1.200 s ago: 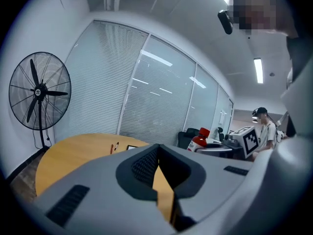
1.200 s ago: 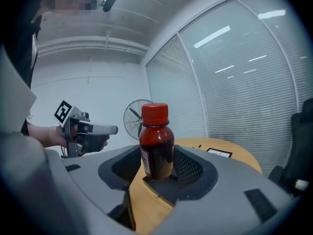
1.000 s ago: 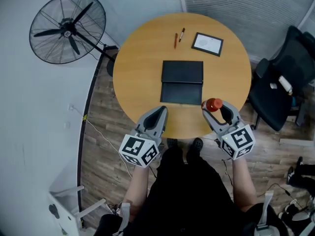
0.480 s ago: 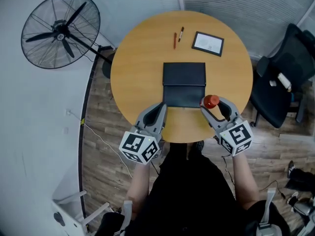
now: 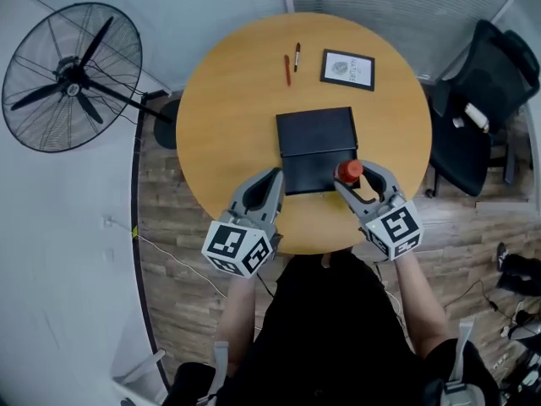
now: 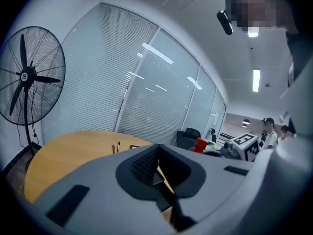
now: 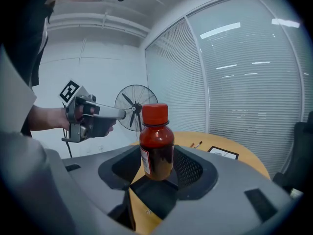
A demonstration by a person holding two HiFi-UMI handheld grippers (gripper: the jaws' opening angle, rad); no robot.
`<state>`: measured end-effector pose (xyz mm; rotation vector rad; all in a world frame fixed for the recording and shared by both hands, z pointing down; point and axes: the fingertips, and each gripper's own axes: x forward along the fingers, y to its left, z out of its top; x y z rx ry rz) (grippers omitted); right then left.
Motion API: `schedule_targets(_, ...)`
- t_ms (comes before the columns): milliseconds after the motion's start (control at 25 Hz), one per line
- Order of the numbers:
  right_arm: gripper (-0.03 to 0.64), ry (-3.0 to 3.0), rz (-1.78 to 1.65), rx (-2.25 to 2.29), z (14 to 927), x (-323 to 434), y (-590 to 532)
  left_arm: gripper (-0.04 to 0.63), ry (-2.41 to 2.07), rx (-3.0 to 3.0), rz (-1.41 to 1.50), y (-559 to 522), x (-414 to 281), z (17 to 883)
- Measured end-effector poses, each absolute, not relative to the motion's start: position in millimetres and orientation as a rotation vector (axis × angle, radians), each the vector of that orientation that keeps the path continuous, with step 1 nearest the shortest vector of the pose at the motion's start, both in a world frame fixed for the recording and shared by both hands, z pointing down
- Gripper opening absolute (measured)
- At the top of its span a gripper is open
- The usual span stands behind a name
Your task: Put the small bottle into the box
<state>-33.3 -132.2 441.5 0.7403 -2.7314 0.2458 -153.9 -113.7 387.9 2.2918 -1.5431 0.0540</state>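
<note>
- where's the small bottle [image 7: 156,143] now?
- upright in the right tool [image 7: 157,176], whose jaws are closed onto its lower body. from the head view it hangs over the near right corner of the box [image 5: 316,146], close to the rim.
- and the other one?
- the left tool [image 6: 156,169] has its jaws together on nothing. it's just beside the box's near left corner.
- what worries you?
- the hold is low. the bottle is round and looks like smooth, dark, glossy glass or plastic, with a wide red cap [image 7: 155,113] up top. i'd judge it could lean or twist between the ribbed pads [image 7: 188,168] if it's swung in fast.
- anything about the box?
- it's flat, black and matte, with a seam across it. i can't tell whether that is an open lid lying back or a closed top. if it's shut, the bottle would just land on the lid. if it's open, the walls look shallow, so the base could clip the rim.
- could the box move?
- probably. it looks light and sits on a smooth, round wooden surface [image 5: 228,117], so a knock might push it toward the pens [image 5: 292,62]. the empty left tool is close enough to steady it.
- and letting go?
- a paper label [image 7: 144,156] wraps one side; if released too high, a tall narrow bottle likely topples.
</note>
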Motion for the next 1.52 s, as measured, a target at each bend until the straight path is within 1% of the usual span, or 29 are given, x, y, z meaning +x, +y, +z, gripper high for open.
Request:
schedule_targets(240, 0.218, -2.667, 0.242, 0.777, 476, -61, -133, -0.002, -1.423, 2.331, 0.067, -129, -171, 410)
schedule_targets(600, 0.218, -2.603, 0.319, 0.808, 529, -76, -133, -0.002, -1.313, 2.35, 0.126, -135, -170, 437)
schedule_targets(1080, 0.218, -2.526, 0.334, 0.733, 606, -81, -154, -0.002, -1.32, 2.295, 0.181, -141, -177, 471)
schedule_targets(1520, 0.218, -2.493, 0.289, 0.615, 644, -91, -158, -0.002, -1.319, 2.277, 0.207, -145, -174, 492)
